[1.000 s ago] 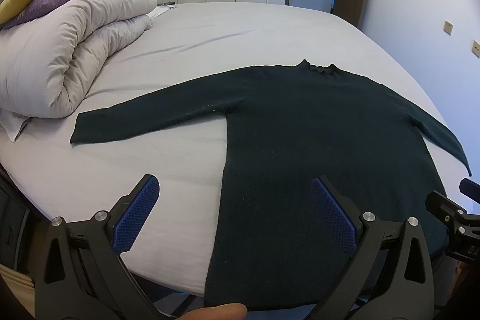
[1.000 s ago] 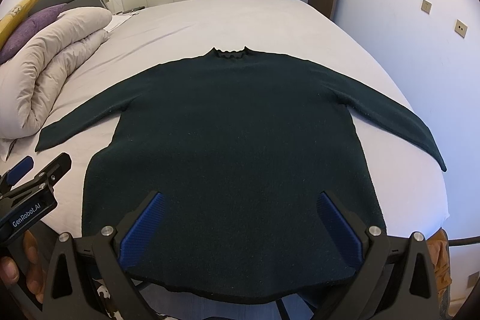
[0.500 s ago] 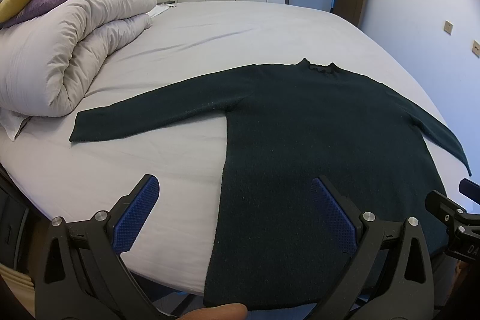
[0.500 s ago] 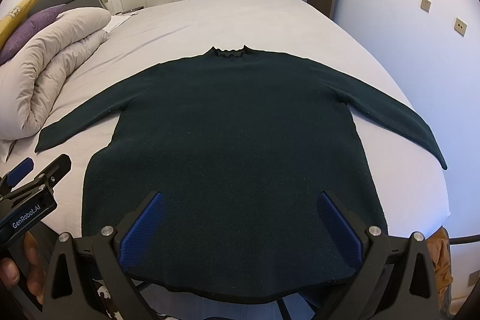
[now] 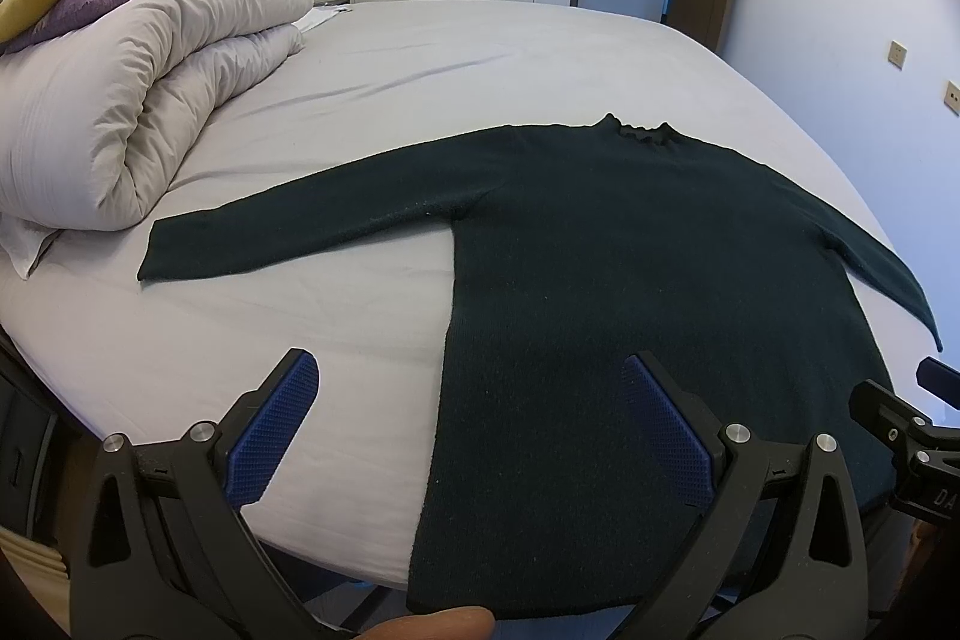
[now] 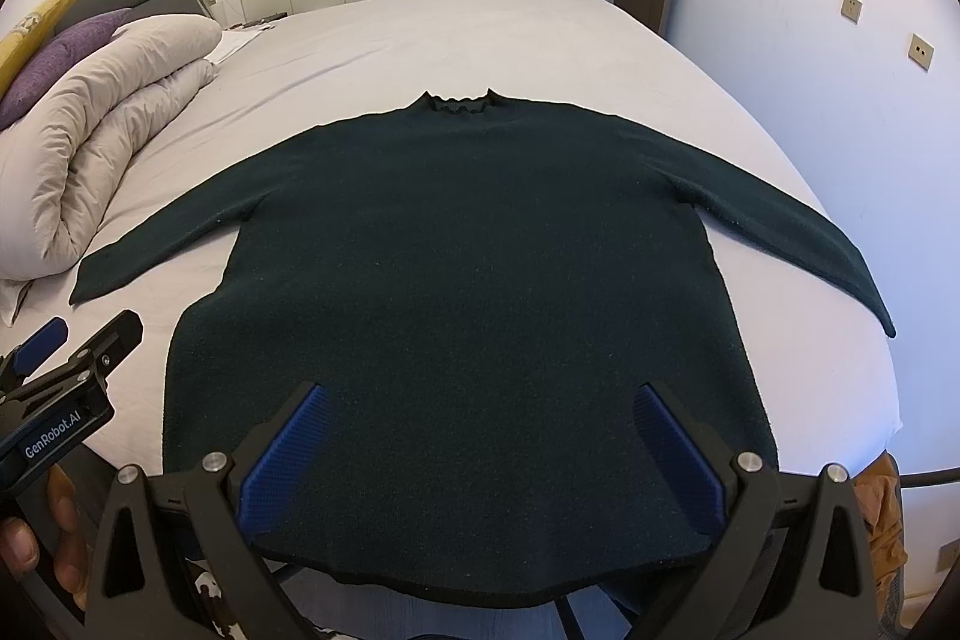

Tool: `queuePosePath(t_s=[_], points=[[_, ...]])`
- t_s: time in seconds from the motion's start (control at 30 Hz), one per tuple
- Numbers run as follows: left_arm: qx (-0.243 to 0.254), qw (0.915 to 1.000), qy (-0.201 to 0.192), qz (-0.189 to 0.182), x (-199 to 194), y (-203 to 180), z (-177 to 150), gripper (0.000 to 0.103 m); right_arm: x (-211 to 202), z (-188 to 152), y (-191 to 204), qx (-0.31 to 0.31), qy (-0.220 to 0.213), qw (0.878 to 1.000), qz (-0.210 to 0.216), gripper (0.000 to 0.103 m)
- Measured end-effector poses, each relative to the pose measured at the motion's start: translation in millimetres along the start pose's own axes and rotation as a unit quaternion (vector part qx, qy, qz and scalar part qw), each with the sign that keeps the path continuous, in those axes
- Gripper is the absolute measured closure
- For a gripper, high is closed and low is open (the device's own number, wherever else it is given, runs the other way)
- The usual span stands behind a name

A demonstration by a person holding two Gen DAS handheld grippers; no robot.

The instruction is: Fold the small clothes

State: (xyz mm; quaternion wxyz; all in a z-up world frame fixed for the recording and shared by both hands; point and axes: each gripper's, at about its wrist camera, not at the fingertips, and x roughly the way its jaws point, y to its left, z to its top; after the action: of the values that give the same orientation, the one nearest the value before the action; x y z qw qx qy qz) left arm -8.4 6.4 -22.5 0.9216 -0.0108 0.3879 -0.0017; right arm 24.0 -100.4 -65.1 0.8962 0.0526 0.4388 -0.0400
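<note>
Dark sweater (image 6: 474,280) lies flat on the bed (image 5: 456,52), sleeves spread, hem nearest my jaws. My left gripper (image 5: 468,424) is spread wide and holds nothing, straddling the sweater's left side edge; my right gripper (image 6: 480,436) likewise gapes above the hem. Risk, as I judge it: a pinch could catch the bedsheet beneath, or one layer only, skewing the fold.
</note>
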Motion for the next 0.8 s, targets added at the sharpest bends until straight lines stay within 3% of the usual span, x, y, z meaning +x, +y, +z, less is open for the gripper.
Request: queuePosePath(t_s=[0.8], points=[[-0.012, 0.9999, 0.010, -0.006, 2.7, 4.2, -0.5, 0.000, 1.5, -3.8, 2.5, -0.001, 0.003, 1.000, -0.001, 0.000]])
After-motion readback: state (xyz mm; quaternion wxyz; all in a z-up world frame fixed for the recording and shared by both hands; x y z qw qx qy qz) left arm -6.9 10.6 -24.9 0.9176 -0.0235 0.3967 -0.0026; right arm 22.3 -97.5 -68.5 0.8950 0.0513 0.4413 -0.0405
